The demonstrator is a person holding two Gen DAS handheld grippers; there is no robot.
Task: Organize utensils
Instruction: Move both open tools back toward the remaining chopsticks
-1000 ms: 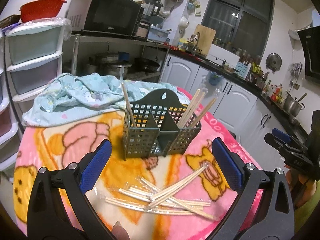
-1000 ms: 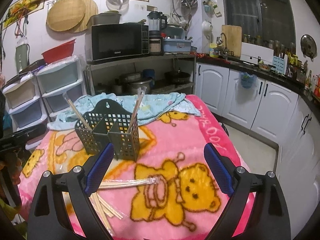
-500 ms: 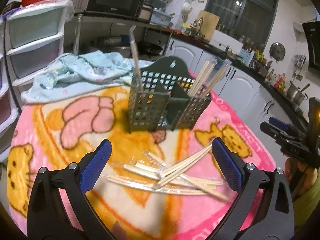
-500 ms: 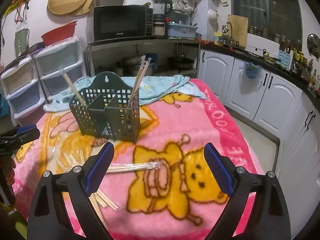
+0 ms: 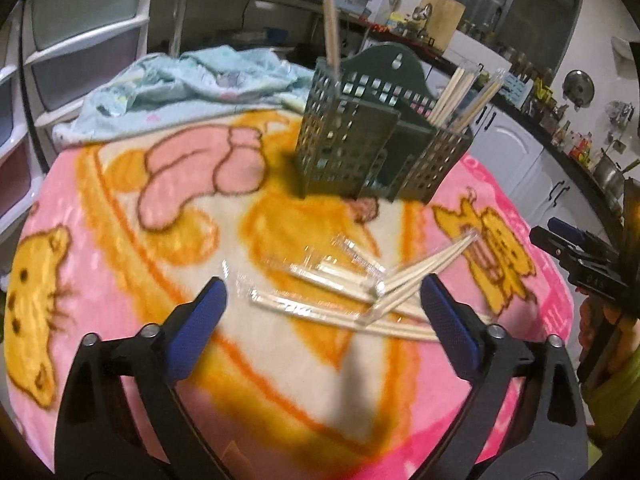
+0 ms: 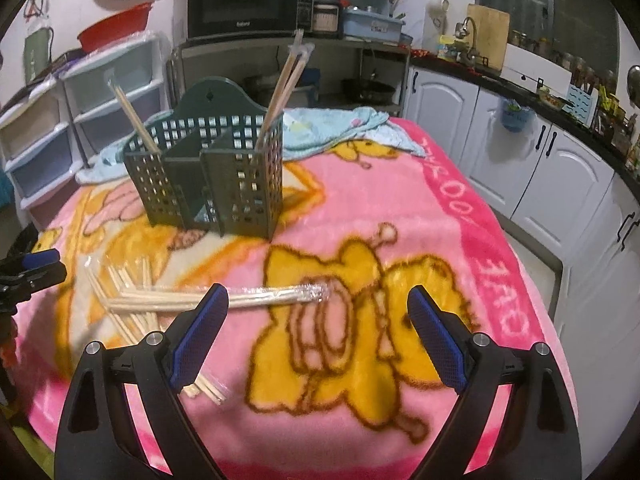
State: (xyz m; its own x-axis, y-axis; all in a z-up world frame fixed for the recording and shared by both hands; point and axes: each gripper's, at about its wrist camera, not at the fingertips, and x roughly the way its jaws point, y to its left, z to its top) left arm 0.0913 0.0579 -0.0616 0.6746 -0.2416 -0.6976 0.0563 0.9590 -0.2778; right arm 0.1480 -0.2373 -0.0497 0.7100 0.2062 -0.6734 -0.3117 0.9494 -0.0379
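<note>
A dark green perforated utensil holder stands on the pink blanket, with wrapped chopsticks standing in its left and right compartments. Several plastic-wrapped chopstick pairs lie scattered on the blanket in front of it. My left gripper is open and empty, low over the pile. My right gripper is open and empty, just right of one wrapped pair. Each gripper shows at the edge of the other's view: the right one, the left one.
A crumpled light blue cloth lies behind the holder. Plastic drawers stand left of the table, a shelf with a microwave behind. White cabinets line the right side.
Both grippers have moved forward and down toward the chopsticks on the blanket. The holder and pile look larger. Both stay open.
</note>
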